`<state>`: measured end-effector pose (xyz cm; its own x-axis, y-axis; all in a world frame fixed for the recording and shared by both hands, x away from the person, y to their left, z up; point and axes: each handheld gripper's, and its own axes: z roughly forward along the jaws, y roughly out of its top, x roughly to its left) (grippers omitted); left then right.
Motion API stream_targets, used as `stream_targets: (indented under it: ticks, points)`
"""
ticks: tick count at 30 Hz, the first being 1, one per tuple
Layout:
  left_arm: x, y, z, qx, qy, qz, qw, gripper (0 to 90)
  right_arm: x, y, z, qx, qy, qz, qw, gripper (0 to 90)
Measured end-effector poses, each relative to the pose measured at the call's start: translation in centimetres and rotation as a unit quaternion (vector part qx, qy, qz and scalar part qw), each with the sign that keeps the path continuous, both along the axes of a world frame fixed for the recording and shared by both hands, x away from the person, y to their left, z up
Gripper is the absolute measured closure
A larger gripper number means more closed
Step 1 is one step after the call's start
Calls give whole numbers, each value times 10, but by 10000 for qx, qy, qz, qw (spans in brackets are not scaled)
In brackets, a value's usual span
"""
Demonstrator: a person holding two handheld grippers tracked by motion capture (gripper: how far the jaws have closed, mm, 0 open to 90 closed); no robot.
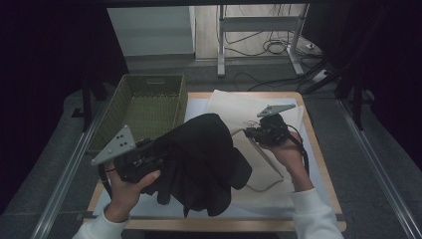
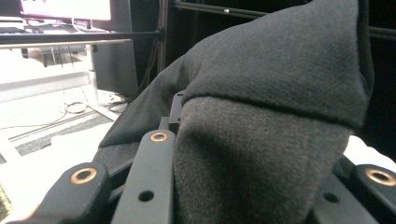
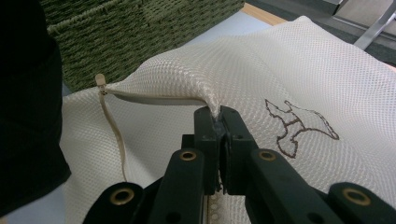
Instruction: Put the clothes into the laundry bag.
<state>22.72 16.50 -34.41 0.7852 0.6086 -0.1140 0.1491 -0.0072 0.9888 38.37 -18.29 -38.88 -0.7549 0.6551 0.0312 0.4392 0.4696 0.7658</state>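
The black garment point(image 1: 199, 159) is hanging over the worktop's point(image 1: 318, 149) near-left part, clamped in the left hand-held gripper point(image 1: 149, 154). Beside it, rightward, the right hand-held gripper point(image 3: 218, 122) is pinching the mesh bag's point(image 3: 280, 70) opening edge, lifting it toward the garment.

matt black knit cloth point(image 2: 280, 93); white mesh bag point(image 3: 289, 70); woven green basket point(image 1: 149, 107).

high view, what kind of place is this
Probably a lab or recording workspace, not a home: a small wooden table stands between dark curtains, loose black cables trail over the floor, and a lit monitor sits on a desk behind.
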Motion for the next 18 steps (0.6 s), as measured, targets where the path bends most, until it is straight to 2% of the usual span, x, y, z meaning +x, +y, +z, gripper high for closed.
stream_targets:
  ticks: [9,18]
  points:
    - [0,-16,-8,49,135,-228,9996,720,0,-2,1,52,-43,-41,10000,868]
    - [2,-34,-18,185,247,-400,9987,720,0,-2,1,89,-60,-63,9999,868]
